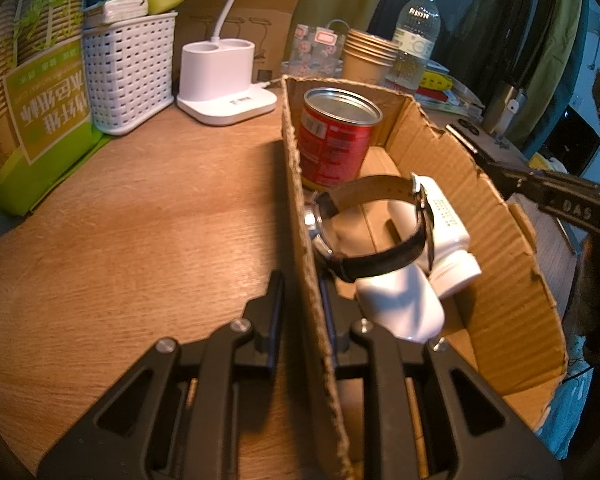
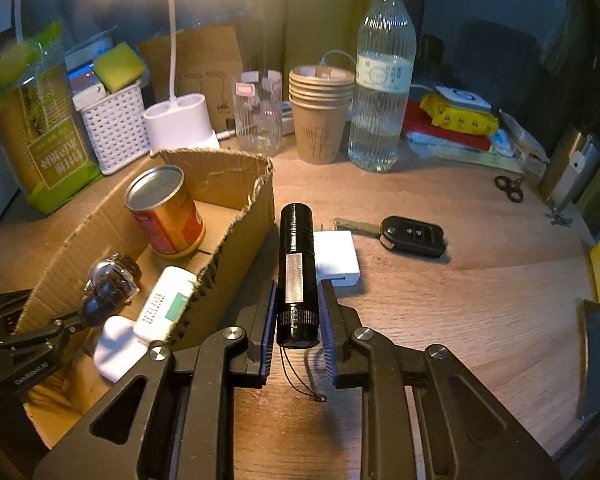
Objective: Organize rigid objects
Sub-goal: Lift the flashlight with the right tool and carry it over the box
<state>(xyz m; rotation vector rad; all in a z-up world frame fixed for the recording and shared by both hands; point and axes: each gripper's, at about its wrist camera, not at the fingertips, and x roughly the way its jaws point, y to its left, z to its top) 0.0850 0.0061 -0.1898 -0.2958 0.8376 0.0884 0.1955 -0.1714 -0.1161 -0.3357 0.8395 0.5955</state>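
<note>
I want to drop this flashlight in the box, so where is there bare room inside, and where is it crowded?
Bare cardboard floor shows between the can and the watch, along the box wall nearest the flashlight. The near end is crowded: watch, white tube and a white case lie piled together there.

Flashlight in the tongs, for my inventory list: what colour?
Black flashlight, silvery label; right wrist view shows it best.

Black flashlight point(image 2: 296, 272) (lifted), cardboard box point(image 2: 236, 216) beside
</note>
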